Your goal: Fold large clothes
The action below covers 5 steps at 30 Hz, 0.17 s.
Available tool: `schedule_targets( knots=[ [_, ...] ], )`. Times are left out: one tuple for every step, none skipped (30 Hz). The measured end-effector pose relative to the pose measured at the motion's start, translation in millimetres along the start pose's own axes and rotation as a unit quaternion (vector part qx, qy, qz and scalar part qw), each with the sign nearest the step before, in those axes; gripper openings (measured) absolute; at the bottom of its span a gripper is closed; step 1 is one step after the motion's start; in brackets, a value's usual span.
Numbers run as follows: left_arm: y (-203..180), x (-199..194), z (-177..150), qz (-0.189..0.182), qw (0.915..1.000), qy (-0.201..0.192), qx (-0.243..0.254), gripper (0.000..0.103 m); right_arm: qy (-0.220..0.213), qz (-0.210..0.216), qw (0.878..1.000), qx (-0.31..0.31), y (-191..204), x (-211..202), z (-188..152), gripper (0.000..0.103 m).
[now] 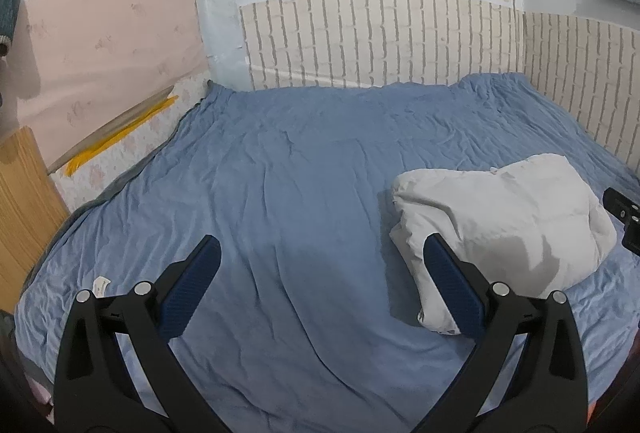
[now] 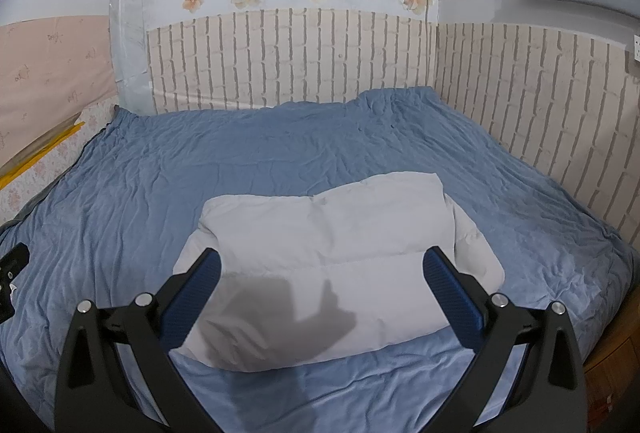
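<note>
A white padded garment point(image 2: 328, 265) lies folded into a thick bundle on the blue bed sheet point(image 2: 280, 153). In the right wrist view my right gripper point(image 2: 322, 265) is open and empty above the bundle's near half. In the left wrist view the same garment point(image 1: 512, 221) lies to the right. My left gripper point(image 1: 320, 253) is open and empty over bare blue sheet point(image 1: 280, 193), its right finger point(image 1: 452, 285) overlapping the bundle's left edge in view. The right gripper's body point(image 1: 624, 217) shows at the right edge.
The bed stands against brick-patterned wall panels point(image 2: 300, 57) at the back and right. A pink floral mattress edge with a yellow strip point(image 1: 120, 141) and a wooden board point(image 1: 24, 209) lie on the left. A wooden bed frame point(image 2: 612, 365) shows at the lower right.
</note>
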State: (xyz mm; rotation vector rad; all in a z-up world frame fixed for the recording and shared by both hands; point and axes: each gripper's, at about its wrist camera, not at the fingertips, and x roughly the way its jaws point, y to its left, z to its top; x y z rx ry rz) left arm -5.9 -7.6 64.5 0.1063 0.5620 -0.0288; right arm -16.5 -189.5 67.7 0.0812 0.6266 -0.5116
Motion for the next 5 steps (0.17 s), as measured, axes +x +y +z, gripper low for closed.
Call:
schedule_targets(
  knots=[
    [0.4,0.9,0.2,0.000,1.0000,0.001,-0.003,0.100,0.000,0.000,1.000,0.000,-0.1,-0.4,0.3,0.101],
    [1.2,1.8,0.3,0.000,1.0000,0.004,-0.005,0.100,0.000,0.000,1.000,0.000,-0.6,0.4,0.3,0.101],
    [1.8,2.8,0.3,-0.001,1.0000,0.006,-0.007,0.100,0.000,0.000,1.000,0.000,-0.9,0.8,0.2,0.101],
    [2.0,3.8,0.1,-0.001,0.9999,0.007,-0.007,0.100,0.000,0.000,1.000,0.000,-0.3,-0.2,0.2,0.101],
    [1.9,4.5,-0.3,0.001,1.0000,0.007,-0.006,0.100,0.001,0.000,1.000,0.000,-0.3,-0.2,0.1,0.101]
  ],
)
